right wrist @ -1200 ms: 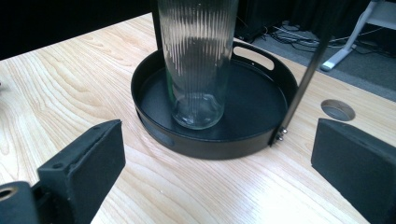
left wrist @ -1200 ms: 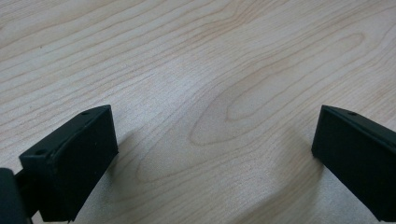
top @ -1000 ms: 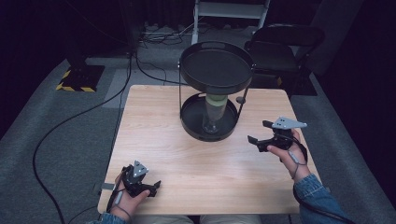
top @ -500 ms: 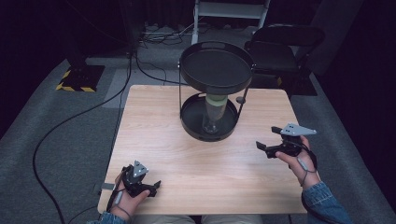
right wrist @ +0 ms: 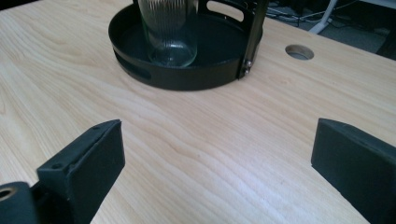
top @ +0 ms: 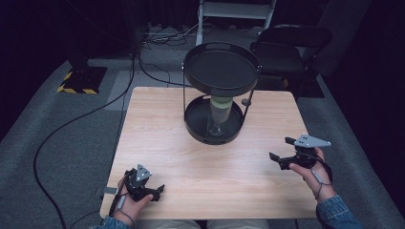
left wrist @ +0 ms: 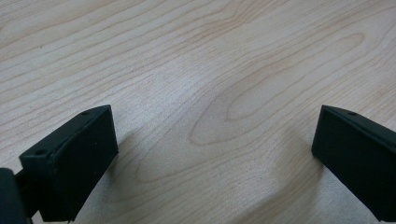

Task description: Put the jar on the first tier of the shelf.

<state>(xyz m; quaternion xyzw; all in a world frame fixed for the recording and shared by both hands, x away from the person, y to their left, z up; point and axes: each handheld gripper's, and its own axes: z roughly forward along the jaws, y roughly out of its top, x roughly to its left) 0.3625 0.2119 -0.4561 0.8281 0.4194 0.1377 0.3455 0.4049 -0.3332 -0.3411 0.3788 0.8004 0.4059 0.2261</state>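
A black two-tier round tray stand (top: 192, 129) sits at the back middle of the wooden table (top: 157, 143). On its lower tray (right wrist: 140, 70) stands a ribbed clear glass (top: 218, 114) (right wrist: 169, 32), under the upper tray (top: 196, 81). My right gripper (top: 281, 151) (right wrist: 215, 163) hovers open near the table's right edge, aimed toward the stand, nothing between its jaws. My left gripper (top: 157, 191) (left wrist: 210, 158) rests open at the front left corner, jaws over bare wood.
A round cable hole (right wrist: 299, 52) lies in the table right of the stand. Behind the table stand a black chair (top: 296, 43) and a white frame (top: 236, 12). A black cable (top: 71, 124) runs across the grey carpet at left.
My right gripper has drawn back toward the person and to the right, lower over the table. The left gripper has not moved.
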